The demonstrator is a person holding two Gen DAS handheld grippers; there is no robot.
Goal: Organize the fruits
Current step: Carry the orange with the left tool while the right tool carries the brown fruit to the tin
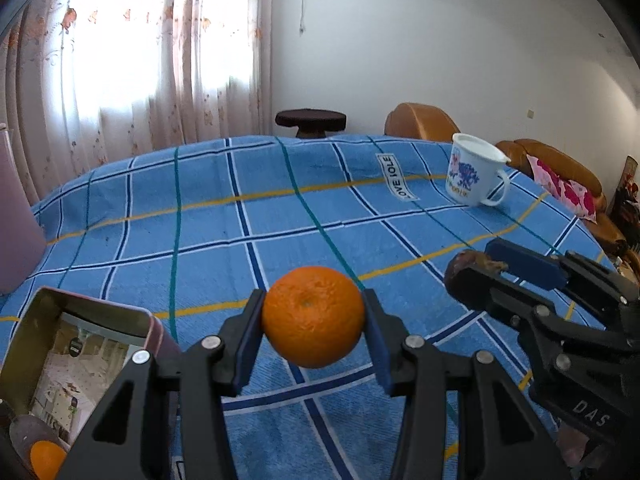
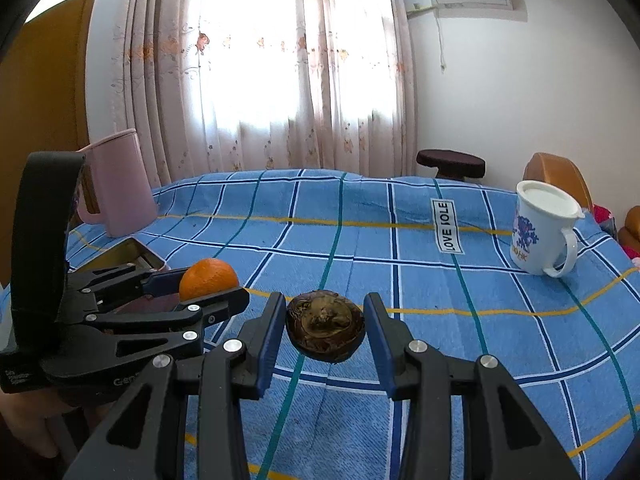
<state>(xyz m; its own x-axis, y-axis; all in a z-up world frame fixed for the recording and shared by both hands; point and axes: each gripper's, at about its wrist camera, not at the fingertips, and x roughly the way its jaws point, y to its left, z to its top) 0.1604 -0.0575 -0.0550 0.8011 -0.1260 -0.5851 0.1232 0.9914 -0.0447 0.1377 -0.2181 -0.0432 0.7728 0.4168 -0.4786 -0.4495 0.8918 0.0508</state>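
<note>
My left gripper [image 1: 314,316] is shut on an orange [image 1: 313,316] and holds it above the blue checked tablecloth [image 1: 240,216]. It also shows in the right wrist view [image 2: 208,286], with the orange [image 2: 208,278] between its fingers. My right gripper [image 2: 325,330] is shut on a dark brown wrinkled fruit [image 2: 325,330], held above the cloth; it also shows in the left wrist view [image 1: 480,268], at the right. A shiny metal tin [image 1: 76,344] sits at lower left, with another orange [image 1: 47,458] just below it.
A white lidded mug [image 2: 542,228] stands at the far right of the table. A pink jug [image 2: 120,184] stands at the far left. A dark stool [image 2: 450,164] and brown sofa [image 1: 560,164] lie beyond the table edge.
</note>
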